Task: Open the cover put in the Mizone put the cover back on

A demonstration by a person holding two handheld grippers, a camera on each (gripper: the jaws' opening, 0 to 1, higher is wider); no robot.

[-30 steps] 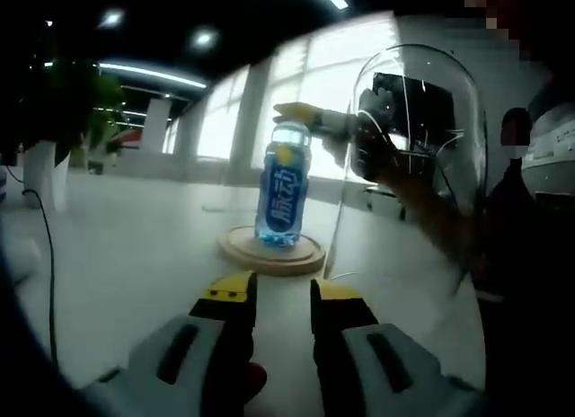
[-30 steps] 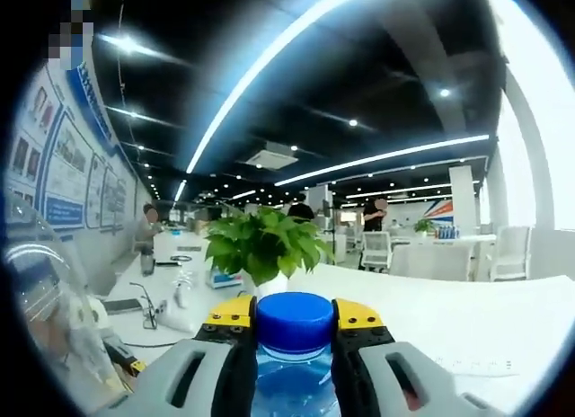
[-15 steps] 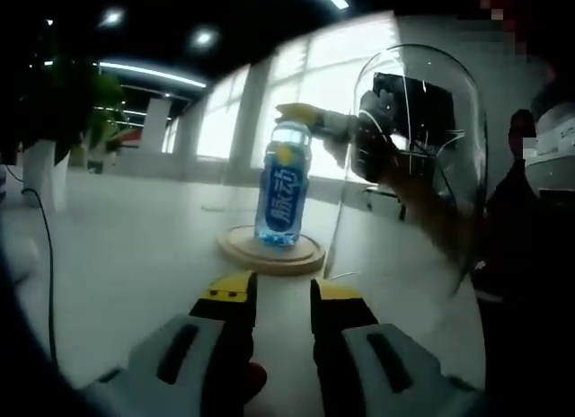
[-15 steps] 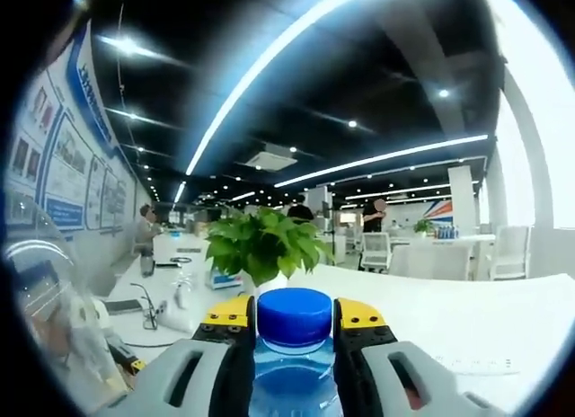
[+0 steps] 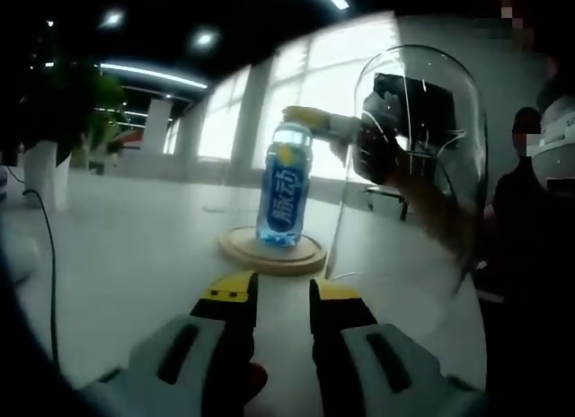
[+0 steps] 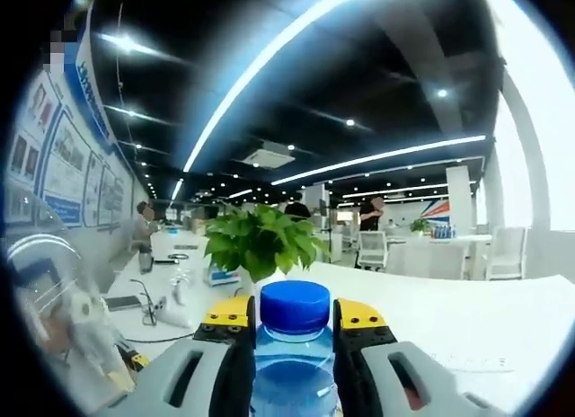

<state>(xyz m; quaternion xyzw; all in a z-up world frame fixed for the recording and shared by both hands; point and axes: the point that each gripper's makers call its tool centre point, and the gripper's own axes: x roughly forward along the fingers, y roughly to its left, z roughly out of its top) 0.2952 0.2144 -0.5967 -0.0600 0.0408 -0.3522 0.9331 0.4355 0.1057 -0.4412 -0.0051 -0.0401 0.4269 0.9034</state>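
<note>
With the glass cover off, the bottle stands on the wooden base, the right gripper closed around its neck and the left gripper slightly parted and empty; re-covering remains.

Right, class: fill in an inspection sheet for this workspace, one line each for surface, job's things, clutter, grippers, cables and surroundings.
Surface: white table, bare around the base.
Job's things: Mizone bottle upright on the round wooden base; glass dome cover off the base, to its right in the left gripper view.
Clutter: small items on a far desk, too small to name.
Grippers: right gripper jaws either side of the bottle's neck below the blue cap; left gripper jaws slightly apart, holding nothing.
Cables: black cable across the table.
Surroundings: office, potted plant, windows, ceiling lights, people in the distance.
</note>
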